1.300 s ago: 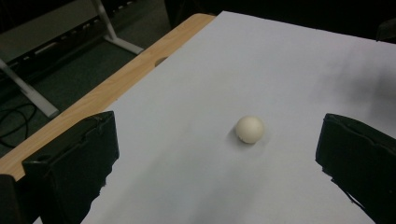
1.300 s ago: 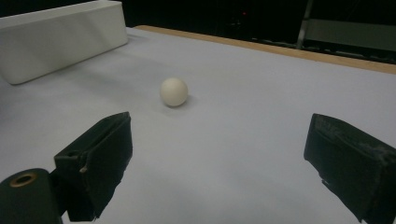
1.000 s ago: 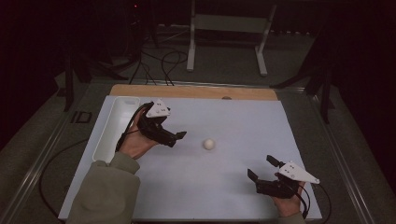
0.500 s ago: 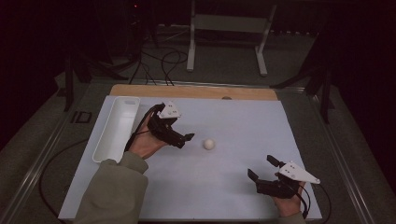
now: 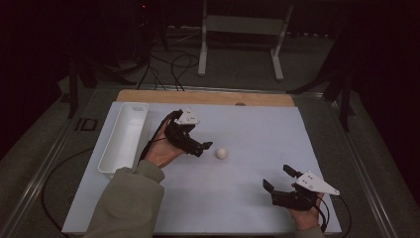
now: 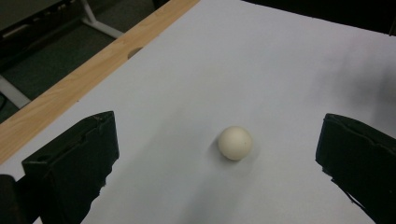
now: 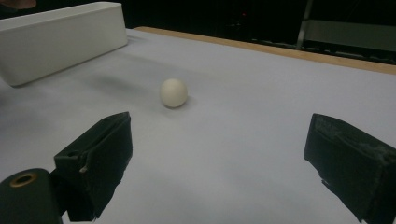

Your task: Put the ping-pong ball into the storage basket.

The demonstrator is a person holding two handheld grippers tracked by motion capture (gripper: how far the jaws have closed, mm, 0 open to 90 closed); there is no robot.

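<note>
White ball (image 5: 221, 153) lies on the pale sheet (image 5: 257, 129) covering the table, near the sheet's middle, free of all contact. It is round, so no long axis and no heading can be read from it; a few faint specks show on its surface in the left gripper view (image 6: 235, 143).

Left gripper (image 5: 202, 147): held just left of the ball in the high view, jaws aimed toward it. Jaws wide open, nothing between the pads. In the left gripper view the ball sits ahead of the jaw tips, between their two lines but nearer the right-hand jaw, not yet inside the gap. Close, not touching.

Right gripper (image 5: 278, 179): low at the near right of the sheet, well apart from the ball. Jaws wide open, empty. In the right gripper view the ball (image 7: 173, 92) lies farther ahead, above the left-hand jaw, left of centre.

White tray (image 5: 124, 139): long, narrow, at the sheet's left edge, behind the left hand (image 5: 161, 151). Ball well apart from it. Wooden table edge (image 5: 208, 97) runs along the far side.
</note>
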